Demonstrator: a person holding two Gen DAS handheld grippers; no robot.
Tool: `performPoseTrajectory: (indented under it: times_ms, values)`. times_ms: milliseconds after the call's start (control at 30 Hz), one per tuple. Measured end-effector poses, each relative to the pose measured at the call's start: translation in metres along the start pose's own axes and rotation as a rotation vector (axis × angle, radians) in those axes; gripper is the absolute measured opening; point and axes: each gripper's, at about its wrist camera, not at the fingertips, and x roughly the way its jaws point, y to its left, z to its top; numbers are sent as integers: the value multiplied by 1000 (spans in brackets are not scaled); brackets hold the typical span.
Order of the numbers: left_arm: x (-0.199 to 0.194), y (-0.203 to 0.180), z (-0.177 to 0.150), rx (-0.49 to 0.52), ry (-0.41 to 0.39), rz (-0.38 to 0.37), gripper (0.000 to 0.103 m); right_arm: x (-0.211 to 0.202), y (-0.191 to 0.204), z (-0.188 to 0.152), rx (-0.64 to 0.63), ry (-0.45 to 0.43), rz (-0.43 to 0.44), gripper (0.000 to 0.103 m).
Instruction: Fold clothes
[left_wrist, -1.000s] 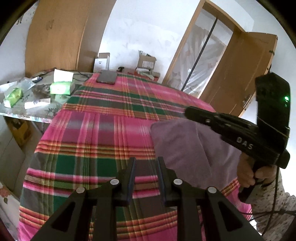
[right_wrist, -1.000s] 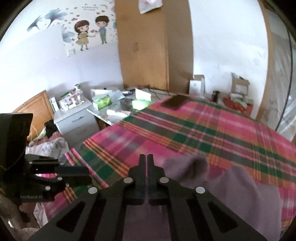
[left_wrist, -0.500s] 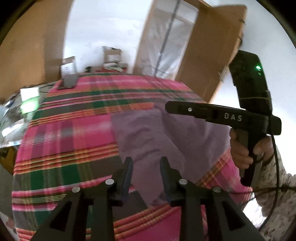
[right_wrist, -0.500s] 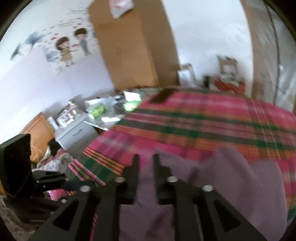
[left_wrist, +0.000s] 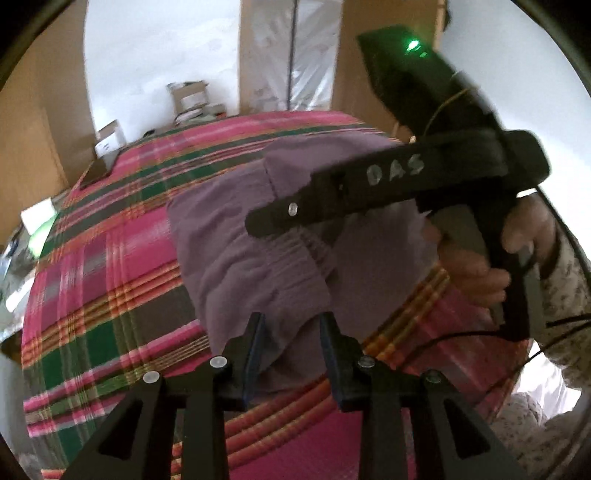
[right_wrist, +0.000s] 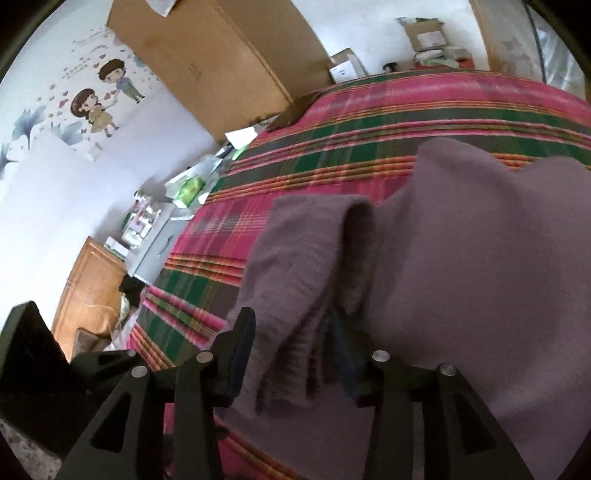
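A purple garment lies partly folded on the plaid bedspread. In the left wrist view my left gripper hovers open over the garment's near edge, with cloth under the gap and neither pad pressing on it. My right gripper, marked "DAS", reaches in from the right above the garment, held by a hand. In the right wrist view the right gripper is opening its jaws. A doubled-over fold of the purple garment lies loose between the fingers, and cloth partly covers the right finger.
The plaid bedspread extends far beyond the garment. A dark flat device lies at its far edge, near boxes and a wooden wardrobe. A cluttered side table and the left gripper's body are at left.
Both grippers came down toward the garment and rolled. The right jaws went from shut to apart, leaving the purple fold lying on the garment. The left jaws widened a little.
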Motion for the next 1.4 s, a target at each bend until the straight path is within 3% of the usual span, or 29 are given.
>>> performPoseTrajectory:
  times_ms: [100,200,300,467,800,967,1133,1200,1400]
  values:
    - [-2,8,-2,-23,-11,15,31,3,8,4,-12,-15,30,44]
    - [-5,21,-1,-79,-33,15,31,6,17,8,-54,-20,21,30]
    - [-15,45,-3,-176,-68,24,22,14,30,14,-84,-17,37,25]
    - [-33,82,-14,-336,-114,44,21,25,59,24,-151,-17,88,24]
    - [-53,107,-40,-430,-112,121,21,73,123,31,-270,85,150,26]
    - [-70,122,-48,-486,-137,148,21,65,132,32,-281,63,183,29]
    - [-82,122,-40,-450,-179,140,21,29,108,27,-272,-7,100,29]
    - [-80,117,-35,-413,-173,136,21,13,97,18,-299,-33,28,29]
    - [-62,83,-22,-205,-89,132,22,-13,66,-17,-364,-10,-145,33]
